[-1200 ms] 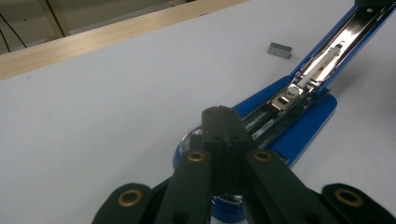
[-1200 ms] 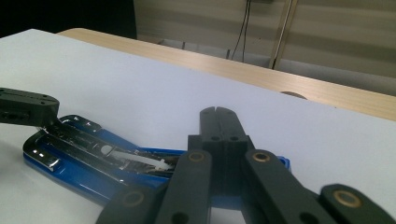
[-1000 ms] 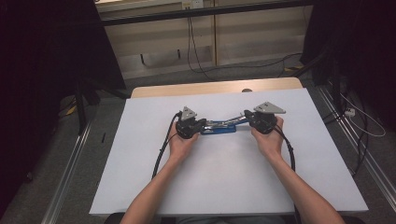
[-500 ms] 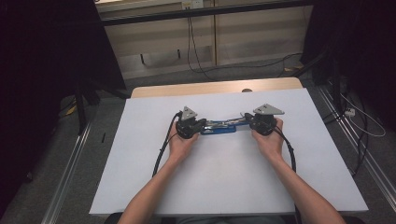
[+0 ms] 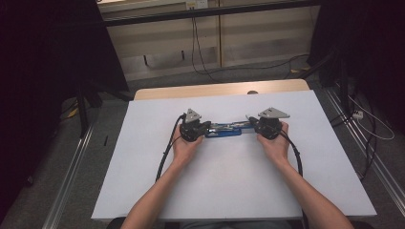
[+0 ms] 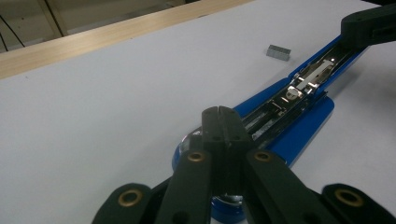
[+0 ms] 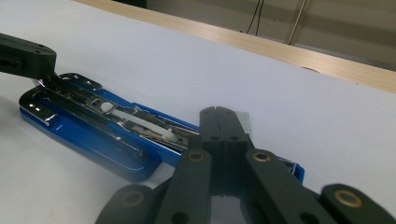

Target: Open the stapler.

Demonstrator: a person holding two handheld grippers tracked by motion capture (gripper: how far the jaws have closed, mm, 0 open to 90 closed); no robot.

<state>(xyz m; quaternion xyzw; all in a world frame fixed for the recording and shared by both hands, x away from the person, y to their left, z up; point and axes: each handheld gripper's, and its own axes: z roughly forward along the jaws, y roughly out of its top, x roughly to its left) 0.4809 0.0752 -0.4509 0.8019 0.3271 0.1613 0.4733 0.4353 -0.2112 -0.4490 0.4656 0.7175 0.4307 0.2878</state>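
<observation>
Lying mid-sheet, opened blue stapler (image 5: 224,130), closed left hand-held gripper (image 5: 203,130), closed right hand-held gripper (image 5: 250,125) at its ends; staple strip (image 6: 279,52) beside.

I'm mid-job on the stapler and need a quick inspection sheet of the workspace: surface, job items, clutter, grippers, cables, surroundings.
Surface: white table top, wooden strip along its far edge.
Job's things: blue stapler lying opened flat, metal staple channel exposed; small block of staples on the white surface just beyond it.
Clutter: nothing seen.
Grippers: left gripper jaws shut, over one end of the stapler; right gripper jaws shut, over the other end.
Cables: one black cable from each gripper trails back along the forearm.
Surroundings: grey floor with loose cables, pale panels behind, dark areas at both sides.
</observation>
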